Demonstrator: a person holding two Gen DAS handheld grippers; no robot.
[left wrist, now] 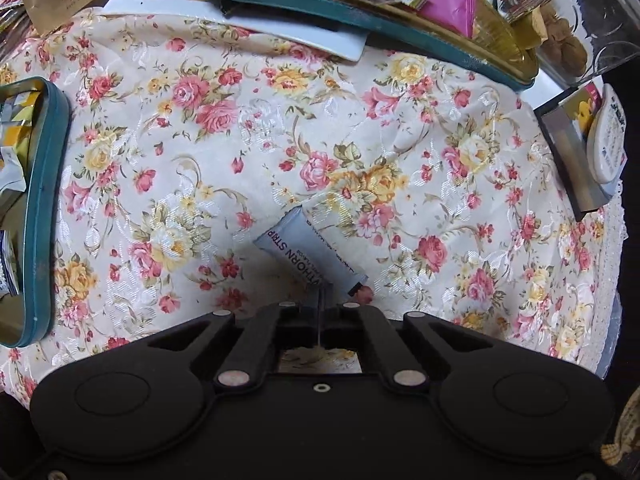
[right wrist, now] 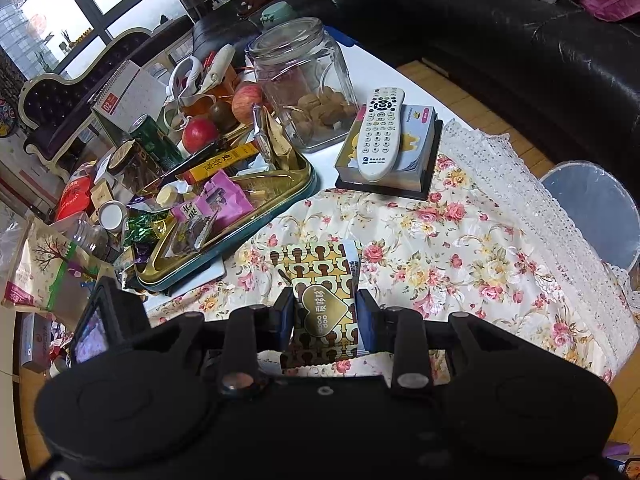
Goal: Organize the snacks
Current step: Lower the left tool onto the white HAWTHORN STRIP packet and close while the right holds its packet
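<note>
We read "THORN STRIP" on the pale sachet (left wrist: 310,248) and "02" on the desk calendar (right wrist: 130,98).

Two snack packets and two teal tins over the floral cloth

A pale grey packet (left wrist: 310,250) lettered "THORN STRIP" is hanging tilted above the cloth, pinched at its sealed edge. A gold-and-brown patterned packet (right wrist: 322,300) with a gold heart label is sitting upright between blue pads. A teal tin (right wrist: 240,216) is brimming with wrappers; another tin (left wrist: 38,216) is lying well apart.
</note>
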